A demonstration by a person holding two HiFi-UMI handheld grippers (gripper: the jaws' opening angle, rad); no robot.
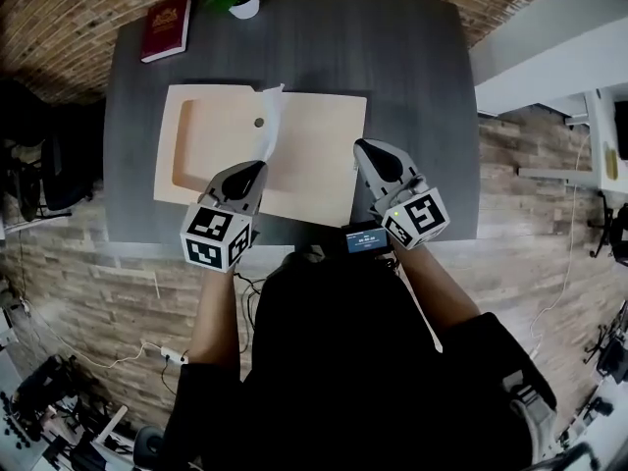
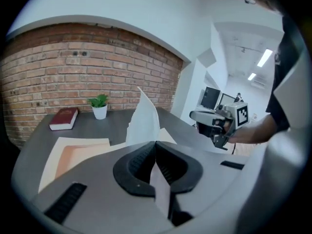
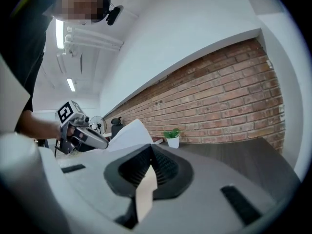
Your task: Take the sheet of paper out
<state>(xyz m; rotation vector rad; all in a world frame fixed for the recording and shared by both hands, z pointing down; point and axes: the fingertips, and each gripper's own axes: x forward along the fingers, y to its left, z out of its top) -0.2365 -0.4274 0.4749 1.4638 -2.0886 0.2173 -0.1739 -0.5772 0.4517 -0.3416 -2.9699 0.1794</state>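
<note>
Pinches the sheet of paper [image 2: 144,121] between the left gripper's [image 2: 156,149] clenched jaws, long axis rising ahead of those jaws, far end over the open folder [image 1: 314,165] on the desk [image 1: 412,86]. Clamps the folder's near edge in the right gripper's [image 3: 150,154] closed jaws. Probably wants a steady draw back from the folder.
</note>
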